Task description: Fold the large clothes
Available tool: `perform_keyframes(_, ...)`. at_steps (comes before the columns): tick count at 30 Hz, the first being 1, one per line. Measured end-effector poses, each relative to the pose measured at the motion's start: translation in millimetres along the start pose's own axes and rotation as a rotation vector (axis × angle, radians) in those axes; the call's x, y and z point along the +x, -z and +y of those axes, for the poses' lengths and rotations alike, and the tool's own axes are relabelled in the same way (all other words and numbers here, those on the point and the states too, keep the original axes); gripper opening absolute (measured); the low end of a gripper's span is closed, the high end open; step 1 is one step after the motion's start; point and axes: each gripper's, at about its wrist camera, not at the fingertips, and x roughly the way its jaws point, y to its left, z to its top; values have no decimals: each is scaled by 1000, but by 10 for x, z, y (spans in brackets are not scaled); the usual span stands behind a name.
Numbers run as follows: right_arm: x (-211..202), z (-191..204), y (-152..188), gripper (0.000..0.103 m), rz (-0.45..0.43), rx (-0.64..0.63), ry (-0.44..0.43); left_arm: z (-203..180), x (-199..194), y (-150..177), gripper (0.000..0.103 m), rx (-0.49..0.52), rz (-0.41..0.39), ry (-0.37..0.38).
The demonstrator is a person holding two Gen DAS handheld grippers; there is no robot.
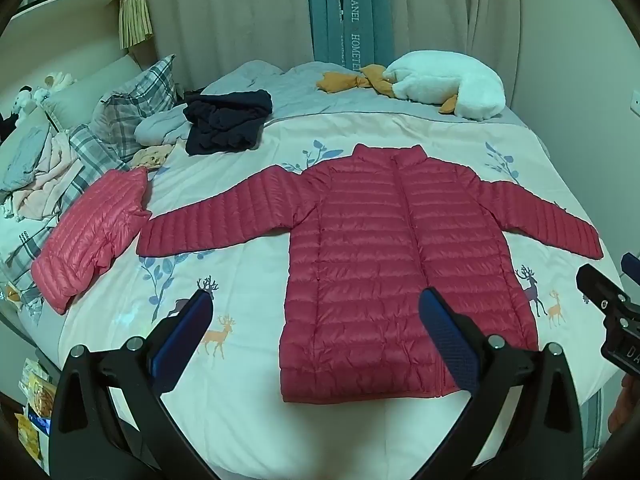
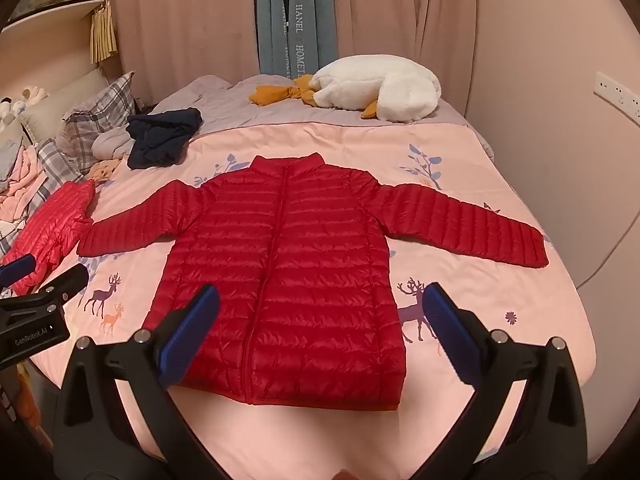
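**Red jacket flat on the bed, both grippers spread above it**

I can't make out the clutter at 9 o'clock: perhaps pink clothing against the plaid pillows [image 1: 132, 108]. The bed [image 2: 480, 280] wears a deer-print cover; curtains [image 2: 400, 20] hang behind, a plush goose [image 2: 380, 88] at 12 o'clock (a dark garment [image 1: 226, 120] lies nearer 10). The red jacket [image 2: 288, 272] lies zipped, sleeves out. My left gripper [image 1: 316, 320] and right gripper [image 2: 320, 316] hover wide apart over its hem, holding nothing.
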Motion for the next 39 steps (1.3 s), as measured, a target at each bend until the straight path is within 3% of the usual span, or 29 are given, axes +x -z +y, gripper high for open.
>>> perform_keyframes(39, 1, 95, 56, 101, 5, -1, -11, -15, 56, 88, 102, 5, 8, -3)
